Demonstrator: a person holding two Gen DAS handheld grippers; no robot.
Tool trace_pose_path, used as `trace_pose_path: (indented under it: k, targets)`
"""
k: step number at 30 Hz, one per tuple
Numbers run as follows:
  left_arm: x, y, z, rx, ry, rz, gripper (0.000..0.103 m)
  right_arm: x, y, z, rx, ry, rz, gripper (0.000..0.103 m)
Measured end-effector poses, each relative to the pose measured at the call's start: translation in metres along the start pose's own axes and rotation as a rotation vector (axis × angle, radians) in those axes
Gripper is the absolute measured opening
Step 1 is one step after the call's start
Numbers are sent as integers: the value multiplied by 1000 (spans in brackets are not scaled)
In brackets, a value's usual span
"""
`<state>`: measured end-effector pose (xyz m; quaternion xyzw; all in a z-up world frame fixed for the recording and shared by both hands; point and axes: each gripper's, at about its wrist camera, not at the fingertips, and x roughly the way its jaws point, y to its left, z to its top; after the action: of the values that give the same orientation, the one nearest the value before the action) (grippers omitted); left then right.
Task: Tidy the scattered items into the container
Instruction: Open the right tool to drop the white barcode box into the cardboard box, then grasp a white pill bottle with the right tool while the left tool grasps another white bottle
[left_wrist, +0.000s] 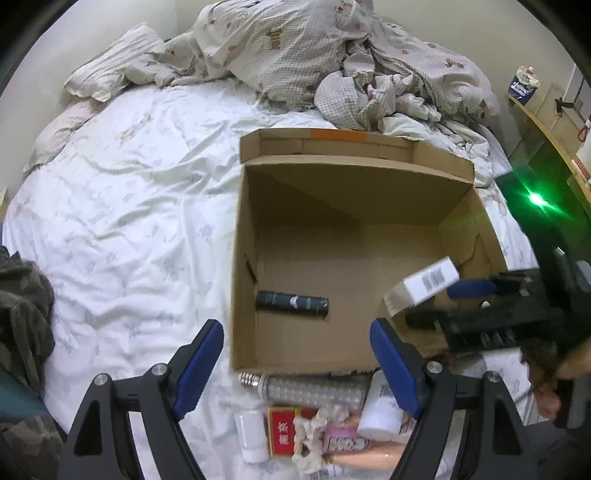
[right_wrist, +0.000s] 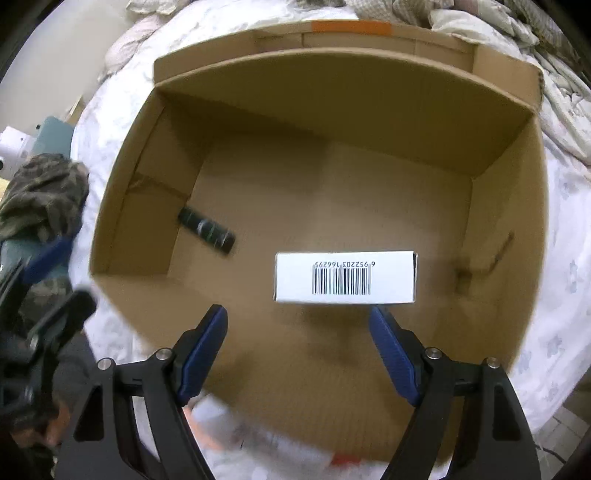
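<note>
An open cardboard box (left_wrist: 236, 280) (right_wrist: 122, 206) stands on the white bed sheet. A black tube (left_wrist: 291, 303) (right_wrist: 207, 230) lies on the box floor at the left. A white carton with a barcode (right_wrist: 345, 277) (left_wrist: 424, 284) is inside the box space just beyond my right gripper (right_wrist: 297, 314) (left_wrist: 443, 302), whose jaws stand open and do not touch it. My left gripper (left_wrist: 295, 328) (right_wrist: 62, 280) is open and empty over the box's near wall. In front of that wall lie an LED bulb (left_wrist: 306, 389), a white bottle (left_wrist: 380, 406), a red packet (left_wrist: 286, 430), a small white container (left_wrist: 253, 428) and a pink packet (left_wrist: 343, 439).
A rumpled checked duvet (left_wrist: 295, 48) and a pillow (left_wrist: 107, 66) fill the head of the bed. A camouflage garment (left_wrist: 22, 306) (right_wrist: 44, 195) lies at the bed's left edge. A wooden shelf (left_wrist: 546, 110) and a green light (left_wrist: 535, 199) are to the right.
</note>
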<state>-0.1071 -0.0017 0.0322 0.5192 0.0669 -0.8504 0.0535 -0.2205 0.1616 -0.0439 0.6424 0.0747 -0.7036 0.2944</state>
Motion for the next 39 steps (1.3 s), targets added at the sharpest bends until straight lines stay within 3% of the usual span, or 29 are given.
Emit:
trace_pose_path:
  k: [4, 7, 15, 21, 27, 32, 39]
  targets:
    - [-6, 7, -8, -13, 1, 14, 82, -19, -15, 6, 71, -117, 19, 82]
    - [-9, 14, -17, -15, 6, 30, 82, -32, -19, 7, 105, -154, 45, 82]
    - [-16, 21, -40, -38, 20, 30, 82, -41, -16, -1, 109, -182, 56, 82]
    - [-20, 15, -57, -30, 34, -26, 82, -67, -3, -28, 96, -219, 86, 82]
    - [-16, 13, -77, -75, 65, -71, 82, -88, 7, -78, 10, -200, 85, 82]
    - [-17, 8, -90, -61, 68, -73, 82, -62, -15, -109, 51, -138, 41, 82]
    - [-22, 3, -99, -69, 86, -59, 82, -21, -38, -113, 175, -90, 173, 82]
